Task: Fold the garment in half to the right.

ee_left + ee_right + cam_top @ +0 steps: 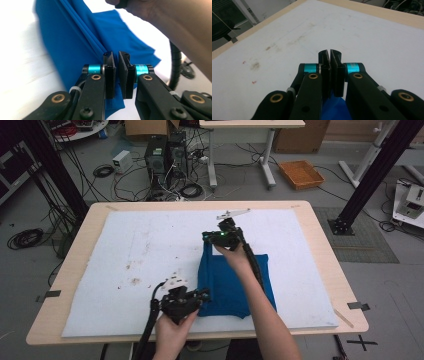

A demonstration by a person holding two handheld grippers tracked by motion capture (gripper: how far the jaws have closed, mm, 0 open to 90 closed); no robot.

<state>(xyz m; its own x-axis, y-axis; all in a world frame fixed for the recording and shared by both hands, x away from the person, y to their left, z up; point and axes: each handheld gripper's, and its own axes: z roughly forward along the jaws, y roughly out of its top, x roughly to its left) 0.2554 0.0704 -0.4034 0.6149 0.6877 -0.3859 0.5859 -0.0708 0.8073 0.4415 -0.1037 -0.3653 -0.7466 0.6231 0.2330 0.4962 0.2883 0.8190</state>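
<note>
Left tool (116, 75): black linkage arms with brass-coloured pivot bushings and recessed black screws. Two flat black jaws, each backed by a cyan anodised cylinder. White cable ties bind wiring beside the arms. A black ribbed cable trails from the body.

Right tool (330, 75): the same build, with black arms, brass bushings and cyan cylinders. In the high view it carries a grey three-cornered plate and a green indicator light. Both forearms are bare, with no sleeves.
</note>
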